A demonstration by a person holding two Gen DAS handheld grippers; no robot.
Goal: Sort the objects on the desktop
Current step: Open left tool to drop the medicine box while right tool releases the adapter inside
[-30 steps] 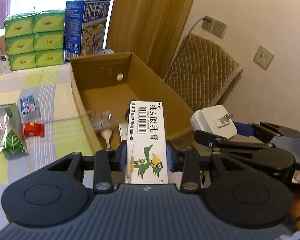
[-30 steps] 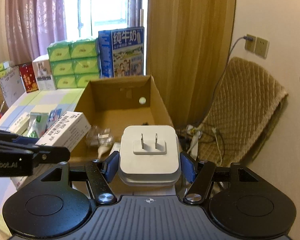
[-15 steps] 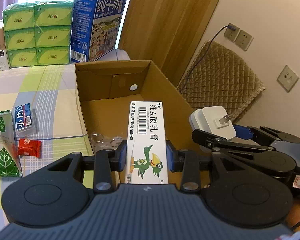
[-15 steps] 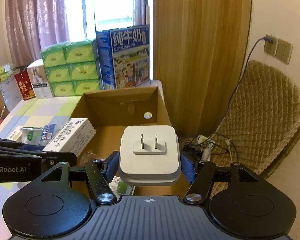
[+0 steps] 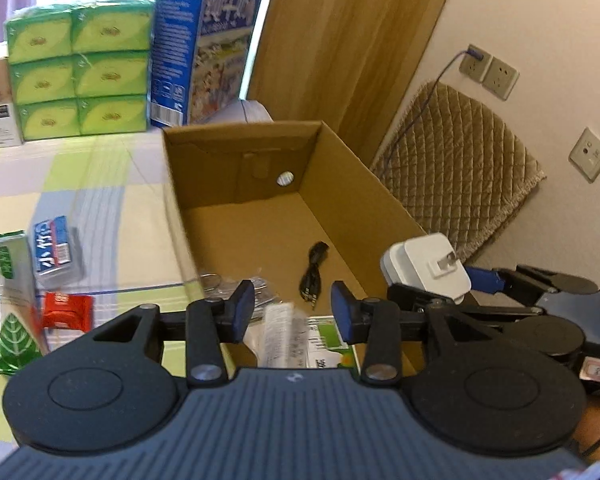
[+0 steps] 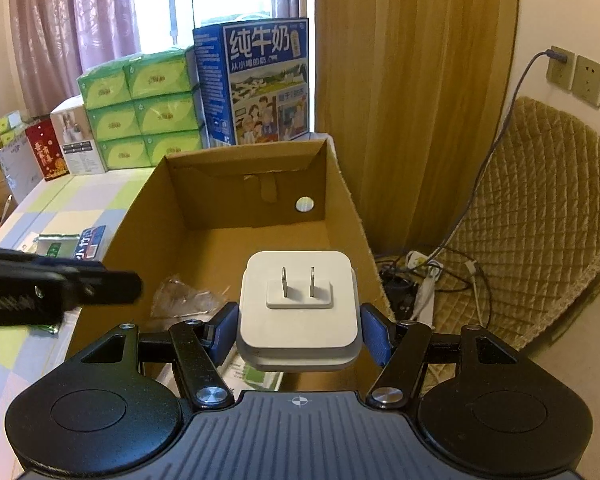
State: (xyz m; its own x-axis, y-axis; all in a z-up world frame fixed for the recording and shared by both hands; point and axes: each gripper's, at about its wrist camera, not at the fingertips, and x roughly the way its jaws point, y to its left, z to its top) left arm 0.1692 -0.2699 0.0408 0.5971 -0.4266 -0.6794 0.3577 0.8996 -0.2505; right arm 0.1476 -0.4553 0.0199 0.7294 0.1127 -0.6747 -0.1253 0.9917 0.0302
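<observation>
The left gripper (image 5: 293, 312) now stands with its jaws spread and nothing between them; half a second ago it clamped a white ointment carton. That white ointment carton (image 5: 286, 336) now shows blurred just below the jaws, inside the near end of the cardboard box (image 5: 380, 196), apparently mid-drop or just landed on the printed papers there. So the left hand's item looks delivered, and that gripper is free for another desk object.

Just to its right, the right gripper (image 6: 298, 330) is closed on the white plug adapter (image 6: 298, 304), prongs facing forward, held above the box's near right corner. It has not been let go; releasing it into the box is probably next.

Farther in, a black audio cable (image 5: 314, 270) and a clear plastic bag (image 6: 184, 298) lie on the box floor. Left of the box, on the desk (image 5: 112, 200), a red sachet (image 5: 66, 310), a blue-labelled packet (image 5: 54, 246) and a green leaf pouch (image 5: 8, 304) remain unsorted.
</observation>
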